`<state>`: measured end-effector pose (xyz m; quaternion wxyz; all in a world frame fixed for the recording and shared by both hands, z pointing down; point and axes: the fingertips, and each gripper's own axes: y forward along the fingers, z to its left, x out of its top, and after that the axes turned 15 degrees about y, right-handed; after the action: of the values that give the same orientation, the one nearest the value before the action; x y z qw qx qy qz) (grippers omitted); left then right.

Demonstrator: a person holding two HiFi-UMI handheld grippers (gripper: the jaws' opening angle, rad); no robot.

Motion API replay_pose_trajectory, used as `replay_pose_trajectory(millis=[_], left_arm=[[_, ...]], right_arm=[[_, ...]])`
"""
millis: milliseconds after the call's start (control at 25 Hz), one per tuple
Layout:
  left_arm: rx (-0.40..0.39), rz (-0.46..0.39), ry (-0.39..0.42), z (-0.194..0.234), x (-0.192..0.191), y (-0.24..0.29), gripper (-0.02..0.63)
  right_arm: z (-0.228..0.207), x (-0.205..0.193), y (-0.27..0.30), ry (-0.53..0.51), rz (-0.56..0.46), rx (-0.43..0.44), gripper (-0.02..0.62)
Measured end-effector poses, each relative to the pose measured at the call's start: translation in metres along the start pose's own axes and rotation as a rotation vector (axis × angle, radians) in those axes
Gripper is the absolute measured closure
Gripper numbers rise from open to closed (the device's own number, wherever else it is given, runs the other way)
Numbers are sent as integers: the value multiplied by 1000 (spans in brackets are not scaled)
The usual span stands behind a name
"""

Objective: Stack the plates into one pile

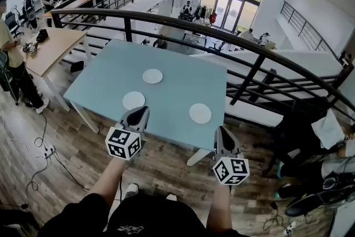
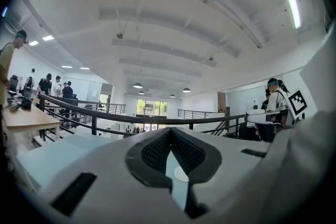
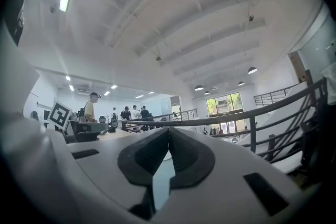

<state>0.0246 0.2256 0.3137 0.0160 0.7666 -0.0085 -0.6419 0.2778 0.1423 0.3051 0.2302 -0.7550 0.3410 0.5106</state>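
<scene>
Three round white plates lie apart on the pale blue table [image 1: 105, 77]: a far plate [image 1: 152, 76], a near-left plate [image 1: 133, 100] and a near-right plate [image 1: 200, 113]. My left gripper [image 1: 140, 110] is shut and empty over the table's near edge, just short of the near-left plate. My right gripper [image 1: 222, 130] is shut and empty at the near edge, below and right of the near-right plate. In the left gripper view the jaws meet at the tips [image 2: 169, 131], and a plate [image 2: 181, 174] shows through the slit below. The right gripper [image 3: 169, 131] is likewise closed in its own view.
A dark metal railing [image 1: 166, 25] runs behind and to the right of the table. A wooden desk [image 1: 50, 47] with people near it stands at the left. Cables and a power strip [image 1: 49, 151] lie on the wooden floor. Dark bags [image 1: 310, 130] sit at the right.
</scene>
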Motion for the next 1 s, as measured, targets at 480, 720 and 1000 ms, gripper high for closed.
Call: replay_pose_trajectory(millis=[480, 720, 1000], left_arm=[[-66, -7, -17, 95, -20, -10, 597], [-100, -25, -27, 139, -33, -16, 597], [-140, -13, 4, 192, -45, -22, 597]], right_arm=[[75, -31, 47, -10, 1, -68, 588], [108, -45, 74, -16, -11, -93, 588], [152, -60, 107, -14, -30, -108, 588]])
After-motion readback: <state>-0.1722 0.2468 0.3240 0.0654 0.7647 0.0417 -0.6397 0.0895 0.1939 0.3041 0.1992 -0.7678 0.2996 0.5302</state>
